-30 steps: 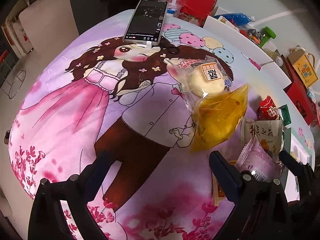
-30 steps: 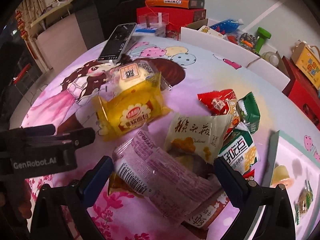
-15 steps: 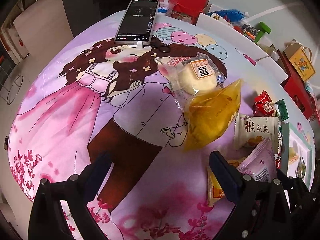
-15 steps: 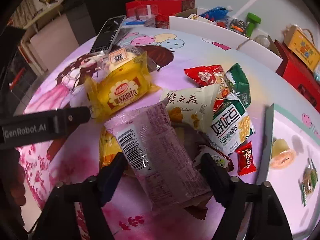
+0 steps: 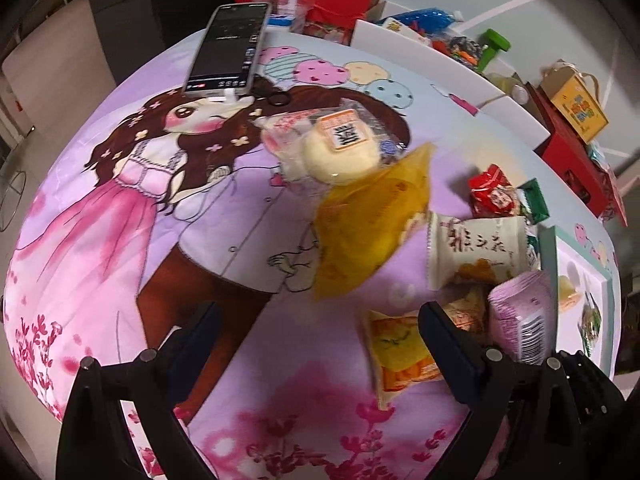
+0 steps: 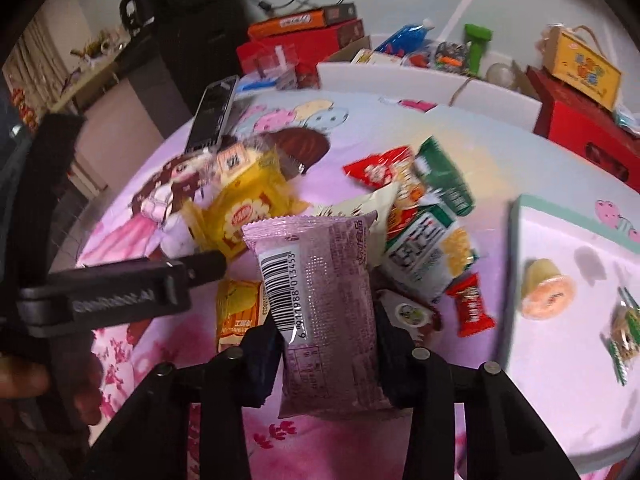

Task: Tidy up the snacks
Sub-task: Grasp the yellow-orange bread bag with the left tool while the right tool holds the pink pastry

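The right tongs are clamped on the purple packet, lifted clear of the snack pile just ahead; the left tongs hang apart, empty, over the cloth. This looks like the carry step: next, swing right to the tray and release. Half a second ago the packet still lay on the pile with the right jaws wider around it.

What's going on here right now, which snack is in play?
The right gripper is shut on the purple snack packet, barcode side up, held above the snack pile on the cartoon-print cloth. The left gripper is open and holds nothing, beside the pile. A tray to the right already holds a jelly cup and a small wrapped sweet. The yellow bread packet and the rest remain unsorted.
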`<state>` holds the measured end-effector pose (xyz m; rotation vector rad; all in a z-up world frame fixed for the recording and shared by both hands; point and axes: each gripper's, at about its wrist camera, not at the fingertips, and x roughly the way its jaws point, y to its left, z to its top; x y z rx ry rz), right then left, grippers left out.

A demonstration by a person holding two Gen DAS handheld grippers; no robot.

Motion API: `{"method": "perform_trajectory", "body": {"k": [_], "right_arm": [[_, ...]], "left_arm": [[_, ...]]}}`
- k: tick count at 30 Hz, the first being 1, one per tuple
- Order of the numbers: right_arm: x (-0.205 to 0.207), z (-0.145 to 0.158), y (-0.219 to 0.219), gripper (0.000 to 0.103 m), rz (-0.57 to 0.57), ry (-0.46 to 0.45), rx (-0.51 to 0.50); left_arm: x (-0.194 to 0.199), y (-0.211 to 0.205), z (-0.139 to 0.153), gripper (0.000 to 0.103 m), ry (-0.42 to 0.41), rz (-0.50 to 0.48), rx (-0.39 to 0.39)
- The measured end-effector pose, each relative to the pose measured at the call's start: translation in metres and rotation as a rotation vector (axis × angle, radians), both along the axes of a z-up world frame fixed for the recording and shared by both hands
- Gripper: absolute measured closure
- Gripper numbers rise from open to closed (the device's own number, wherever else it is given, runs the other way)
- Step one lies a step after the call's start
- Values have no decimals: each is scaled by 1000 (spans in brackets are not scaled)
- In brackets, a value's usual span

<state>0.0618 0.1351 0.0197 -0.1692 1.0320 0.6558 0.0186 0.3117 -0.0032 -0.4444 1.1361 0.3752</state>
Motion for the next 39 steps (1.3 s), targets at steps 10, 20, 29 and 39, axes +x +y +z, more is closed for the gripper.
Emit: {"method": "perform_trajectory", "body": {"k": [10, 20, 29, 39], "right_arm": [[3, 15, -67, 60, -209, -56, -9], [8, 14, -81, 60, -241, -45, 1], [10, 8, -80, 60, -240, -24, -9], [13, 7, -86, 60, -258, -13, -4]], "left_arm": [[20, -33, -4, 5, -17, -111, -56], [43, -53, -27, 5, 34, -148, -90], [55, -65, -44, 5, 100, -148, -49], [58, -84, -37, 19, 82, -179, -7]]}}
